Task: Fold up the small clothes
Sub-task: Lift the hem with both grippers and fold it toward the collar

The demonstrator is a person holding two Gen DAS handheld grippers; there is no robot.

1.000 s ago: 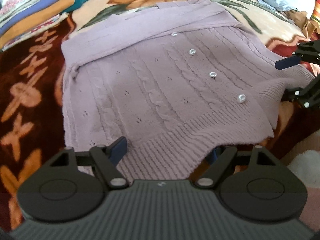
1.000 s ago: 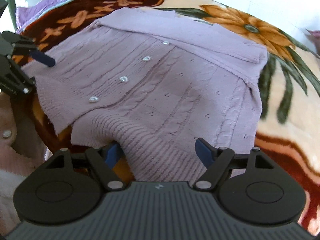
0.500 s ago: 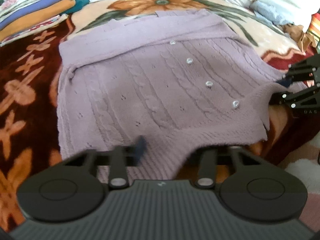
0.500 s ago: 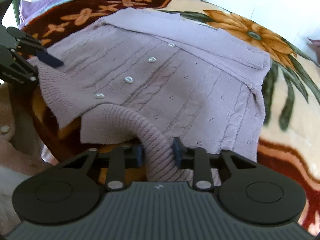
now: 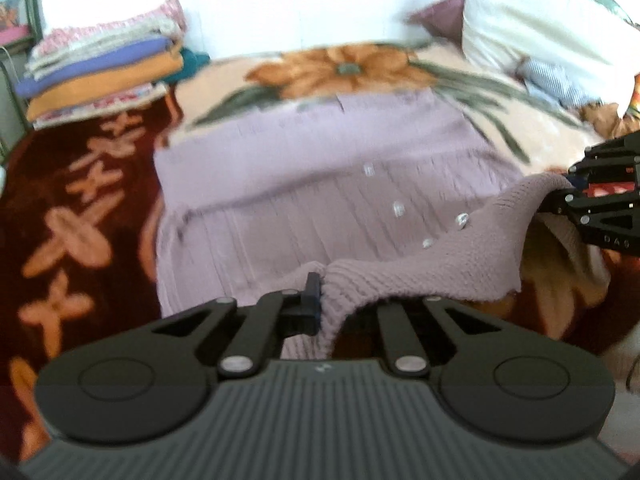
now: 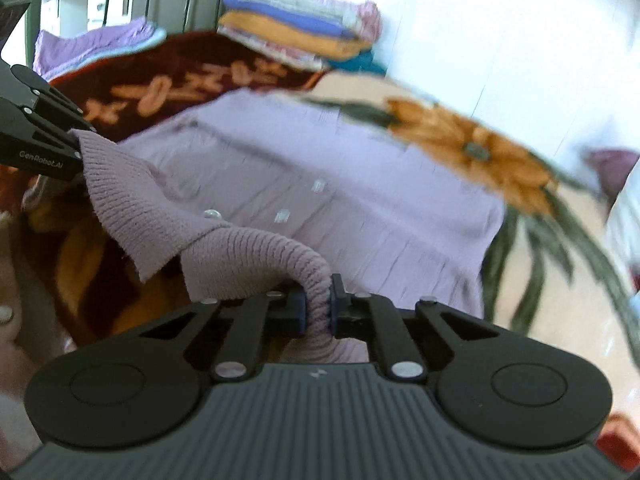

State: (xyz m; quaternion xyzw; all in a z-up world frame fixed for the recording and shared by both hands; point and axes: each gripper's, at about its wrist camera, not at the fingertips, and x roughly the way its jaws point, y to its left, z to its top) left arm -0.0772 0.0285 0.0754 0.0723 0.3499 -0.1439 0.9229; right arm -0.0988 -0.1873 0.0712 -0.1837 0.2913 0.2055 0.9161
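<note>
The left gripper (image 5: 320,300) is clamped on the ribbed hem of the cardigan (image 5: 320,184), and the right gripper (image 6: 318,308) is clamped on the same hem, which is raised above the blanket (image 5: 80,208). The far fabric is blurred. Behind it, a clothes pile (image 5: 104,72) is seen near the wall.

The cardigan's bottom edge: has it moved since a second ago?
Yes. The cardigan's hem has lifted off the blanket, toward the buttons.
</note>
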